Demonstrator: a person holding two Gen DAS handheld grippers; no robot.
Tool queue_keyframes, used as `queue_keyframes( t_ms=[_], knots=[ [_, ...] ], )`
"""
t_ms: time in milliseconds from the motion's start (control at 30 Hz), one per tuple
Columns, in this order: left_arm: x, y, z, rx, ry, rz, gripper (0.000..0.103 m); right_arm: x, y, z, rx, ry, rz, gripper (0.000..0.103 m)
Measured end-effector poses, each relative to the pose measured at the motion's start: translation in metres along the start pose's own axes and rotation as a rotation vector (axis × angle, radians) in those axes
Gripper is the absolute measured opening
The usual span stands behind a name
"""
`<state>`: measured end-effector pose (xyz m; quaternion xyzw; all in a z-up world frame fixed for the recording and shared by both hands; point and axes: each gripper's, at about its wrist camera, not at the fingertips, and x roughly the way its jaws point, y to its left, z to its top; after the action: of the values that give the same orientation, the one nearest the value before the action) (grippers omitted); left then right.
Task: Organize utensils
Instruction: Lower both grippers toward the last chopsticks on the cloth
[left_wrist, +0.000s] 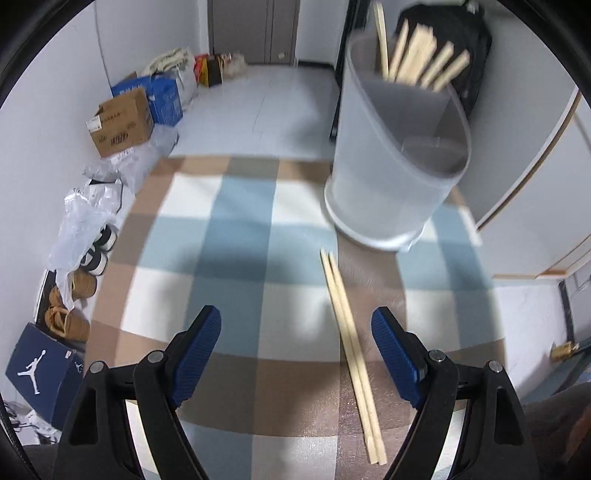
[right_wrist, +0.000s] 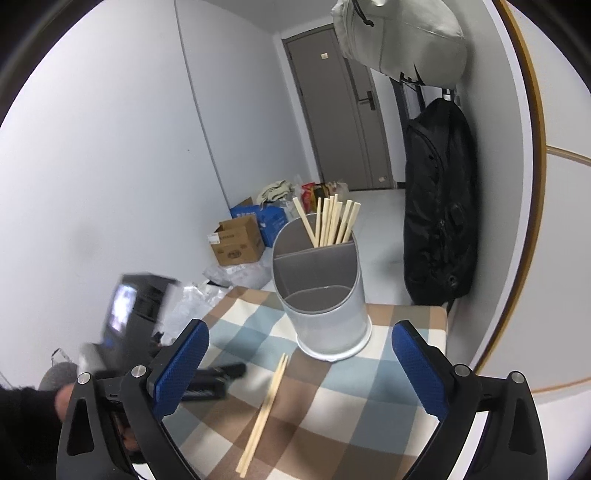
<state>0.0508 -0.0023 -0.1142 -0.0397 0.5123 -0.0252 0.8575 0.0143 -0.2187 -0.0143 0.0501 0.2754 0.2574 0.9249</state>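
Meanwhile, both the left gripper (left_wrist: 295, 349) and right gripper (right_wrist: 300, 365) hover spread and empty over a chopstick pair (left_wrist: 351, 354) at lower centre; a clean pinch mid-length should carry it into the holder (right_wrist: 321, 295) at upper right.

Home entryway/hall room: grey door (right_wrist: 332, 110), shoes (left_wrist: 94, 251) and a Jordan shoebox (left_wrist: 40, 380) along the wall, cardboard boxes (left_wrist: 122, 122), hung backpacks (right_wrist: 439, 206), small table with checked cloth (left_wrist: 236, 236).
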Motion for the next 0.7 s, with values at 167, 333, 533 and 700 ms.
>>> queue_keyframes(
  t_ms=[167,333,533,700],
  knots=[
    [0.016,-0.007,-0.013,0.003,0.091,0.052,0.080,-0.003,-0.004,0.000,0.001,-0.002,0.002,0.101],
    [0.025,-0.009,-0.019,0.012,0.131,0.091,0.080,-0.005,-0.011,0.001,0.035,-0.003,0.016,0.102],
    [0.026,-0.012,-0.019,0.009,0.144,0.097,0.080,-0.009,-0.012,0.001,0.048,-0.007,0.030,0.102],
    [0.032,-0.012,-0.011,-0.024,0.159,0.085,0.080,-0.012,-0.012,0.002,0.057,-0.014,0.036,0.102]
  ],
)
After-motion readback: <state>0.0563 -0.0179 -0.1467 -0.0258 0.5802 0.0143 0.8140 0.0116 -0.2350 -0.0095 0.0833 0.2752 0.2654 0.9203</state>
